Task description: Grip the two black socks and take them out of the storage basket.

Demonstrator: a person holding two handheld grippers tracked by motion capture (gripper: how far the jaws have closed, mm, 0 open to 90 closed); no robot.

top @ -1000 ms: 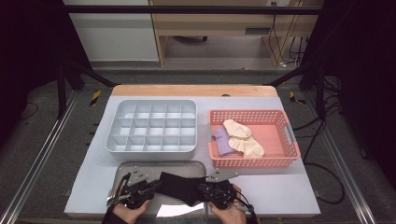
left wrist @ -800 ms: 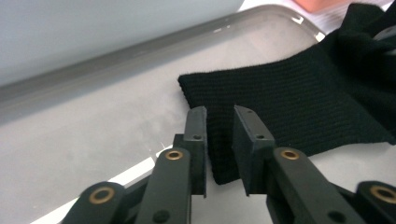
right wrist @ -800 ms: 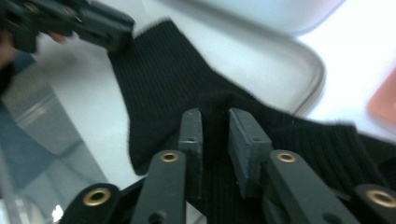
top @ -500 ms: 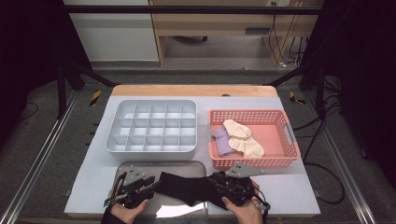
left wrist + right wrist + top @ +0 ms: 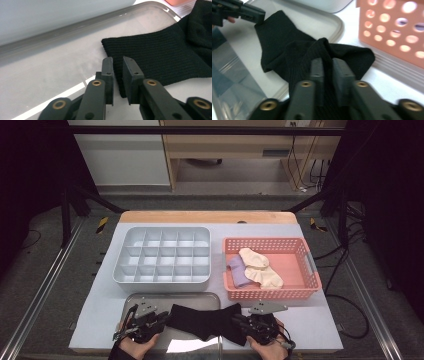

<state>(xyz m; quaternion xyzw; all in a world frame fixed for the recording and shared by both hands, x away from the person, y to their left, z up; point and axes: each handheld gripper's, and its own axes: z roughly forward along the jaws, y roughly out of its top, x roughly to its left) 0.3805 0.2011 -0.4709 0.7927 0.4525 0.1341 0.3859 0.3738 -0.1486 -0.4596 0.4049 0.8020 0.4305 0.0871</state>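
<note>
Since a second ago the right gripper has shifted a little toward 3 o'clock, drawing the black ribbed knit sock out flatter across the shallow grey metal tray. The sock lies along the near edge of the white tabletop, mostly on the tray, its toe end spilling over the tray's 3 o'clock rim.

In the right gripper view the jaws of the right gripper pinch a raised fold of the sock. In the left gripper view the left gripper has its jaws nearly together with a narrow gap, straddling the sock's cuff edge; whether they truly bite the cloth I cannot tell.

The step looks like spreading or straightening the sock between both hands. Next would likely be a firm hold at both ends, then a lift.

Room is tight: the grey plastic compartment box sits at 12 o'clock just beyond the tray, and the pink perforated plastic basket stands at 1 o'clock, close by the right gripper. Bare table opens at 9 and 3 o'clock.
</note>
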